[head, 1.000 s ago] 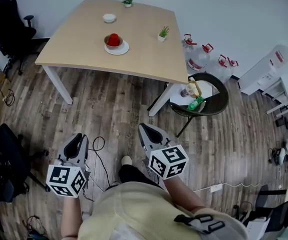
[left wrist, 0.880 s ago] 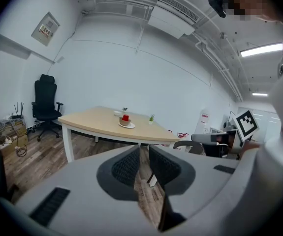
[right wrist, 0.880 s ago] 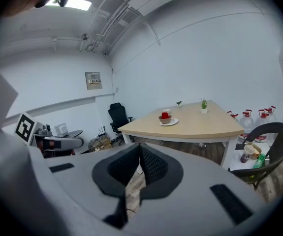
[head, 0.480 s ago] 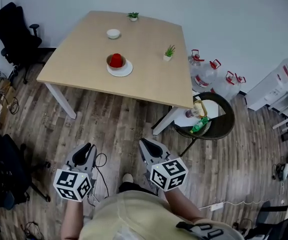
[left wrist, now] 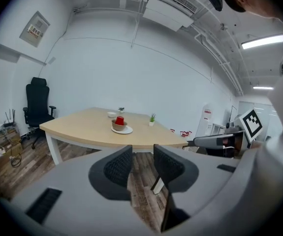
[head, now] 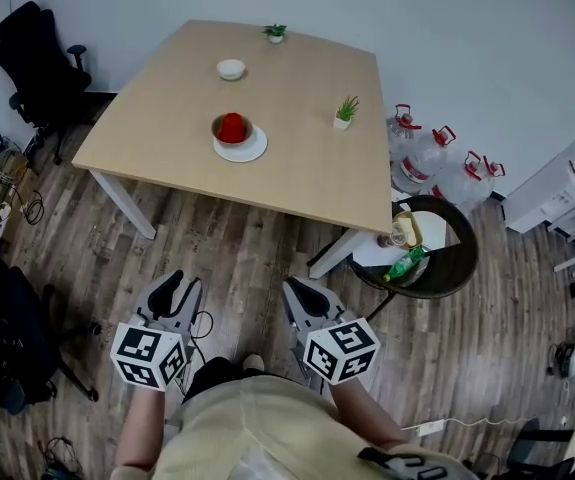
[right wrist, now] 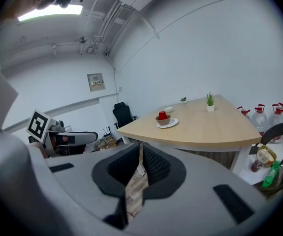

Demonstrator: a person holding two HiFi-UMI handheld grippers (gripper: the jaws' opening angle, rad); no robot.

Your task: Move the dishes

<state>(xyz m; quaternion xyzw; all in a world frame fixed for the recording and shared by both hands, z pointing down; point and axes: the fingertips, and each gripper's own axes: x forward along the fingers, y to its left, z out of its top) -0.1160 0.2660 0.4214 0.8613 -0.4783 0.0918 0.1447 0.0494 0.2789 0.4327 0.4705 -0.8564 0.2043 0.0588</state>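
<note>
My left claw point(left wrist: 141, 154) had just been spreading, empty; my right claw point(right wrist: 140, 152) sat pressed together, both short of the surface point(head: 297, 108)

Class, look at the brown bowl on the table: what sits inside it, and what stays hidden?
A red cup-like object sits inside the brown bowl. It covers the bowl's bottom, so anything beneath it cannot be seen.

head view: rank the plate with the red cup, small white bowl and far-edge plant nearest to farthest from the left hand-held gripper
From the left hand-held gripper:
1. plate with the red cup, middle of the table.
2. small white bowl, behind it.
3. plant, at the far edge.
</note>
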